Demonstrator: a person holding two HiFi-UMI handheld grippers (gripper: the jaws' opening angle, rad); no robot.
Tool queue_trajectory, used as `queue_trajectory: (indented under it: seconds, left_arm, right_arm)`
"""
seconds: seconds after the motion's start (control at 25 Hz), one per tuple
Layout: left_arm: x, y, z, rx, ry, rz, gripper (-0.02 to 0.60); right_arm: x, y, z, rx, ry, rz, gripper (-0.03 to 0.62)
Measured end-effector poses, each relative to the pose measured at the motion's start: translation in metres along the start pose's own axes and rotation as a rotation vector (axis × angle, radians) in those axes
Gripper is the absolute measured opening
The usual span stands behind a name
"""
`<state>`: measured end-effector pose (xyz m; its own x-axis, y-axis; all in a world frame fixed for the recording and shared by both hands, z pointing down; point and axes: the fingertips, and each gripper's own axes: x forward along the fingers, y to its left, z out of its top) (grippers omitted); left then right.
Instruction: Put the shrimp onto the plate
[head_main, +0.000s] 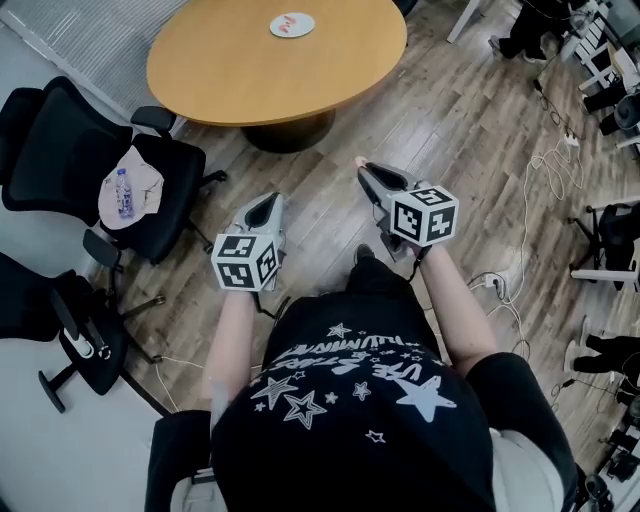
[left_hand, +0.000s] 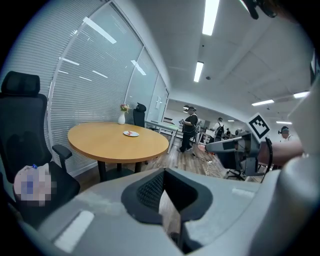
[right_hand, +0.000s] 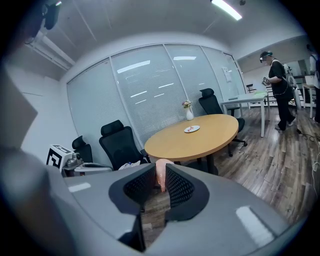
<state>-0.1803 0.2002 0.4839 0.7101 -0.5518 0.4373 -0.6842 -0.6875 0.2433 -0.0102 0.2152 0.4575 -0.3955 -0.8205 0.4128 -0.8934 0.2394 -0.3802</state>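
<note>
Wooden table (head_main: 250, 75), plate (head_main: 292, 25) on it, black chairs (head_main: 50, 150), right hand-held gripper (right_hand: 160, 187) clamping shrimp (right_hand: 160, 171)

Long white ceiling strip lamps (left_hand: 210, 17) light the room brightly and evenly, leaving streaks of glare on the frosted glass wall (right_hand: 150, 95). Both gripper views bulge fish-eye, darken at the corners, and blur up close.
</note>
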Motion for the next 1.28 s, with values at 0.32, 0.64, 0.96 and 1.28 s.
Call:
queue_trajectory:
  seconds: [0.32, 0.64, 0.96, 1.28]
  left_arm:
    - [0.023, 0.018, 0.006, -0.021, 0.008, 0.040, 0.002]
    - [0.088, 0.040, 0.044, -0.048, -0.002, 0.112, 0.002]
    - [0.161, 0.062, 0.087, -0.075, 0.004, 0.183, 0.002]
    - [0.216, 0.071, 0.124, -0.074, -0.003, 0.228, 0.002]
  right_arm:
    - [0.032, -0.027, 0.019, 0.039, -0.011, 0.017, 0.064]
    - [0.087, -0.090, 0.075, 0.032, -0.001, 0.074, 0.064]
    - [0.142, -0.161, 0.134, 0.039, 0.020, 0.128, 0.064]
    - [0.179, -0.207, 0.172, 0.030, 0.041, 0.182, 0.064]
